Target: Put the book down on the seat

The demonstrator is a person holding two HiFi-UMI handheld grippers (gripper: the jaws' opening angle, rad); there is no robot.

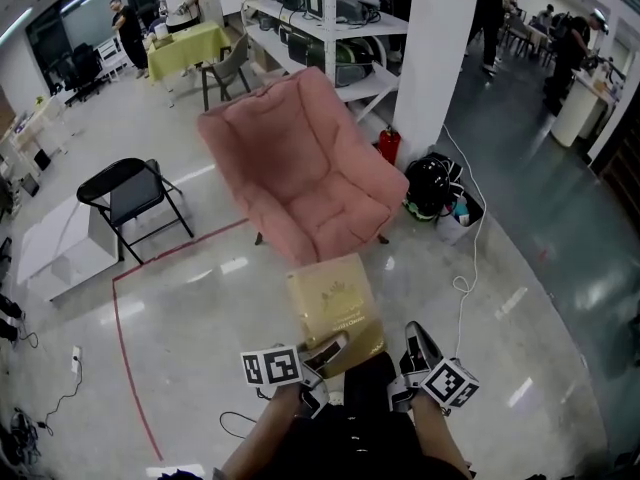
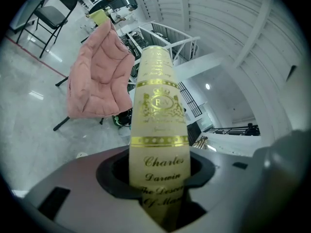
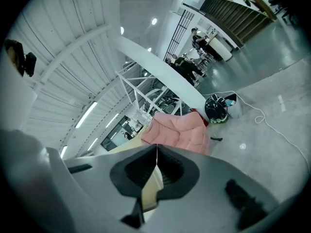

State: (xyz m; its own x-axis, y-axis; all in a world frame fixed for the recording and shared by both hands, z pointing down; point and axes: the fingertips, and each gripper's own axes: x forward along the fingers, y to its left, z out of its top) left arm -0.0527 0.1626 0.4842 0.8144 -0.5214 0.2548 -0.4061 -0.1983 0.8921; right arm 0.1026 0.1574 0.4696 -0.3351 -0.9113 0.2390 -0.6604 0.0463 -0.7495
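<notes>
Polished floor [image 1: 200,298] below: stiff, likely weighty hardback [image 1: 335,308], left gripper [image 1: 325,354] clamping its spine, right gripper [image 1: 410,346] nipping its edge.

This space is presenting as an open workshop hall: white racking [image 1: 300,13] is holding equipment at 12 o'clock, and people [image 1: 127,30] are standing beside a green tabletop [image 1: 185,43] at 11 o'clock.
</notes>
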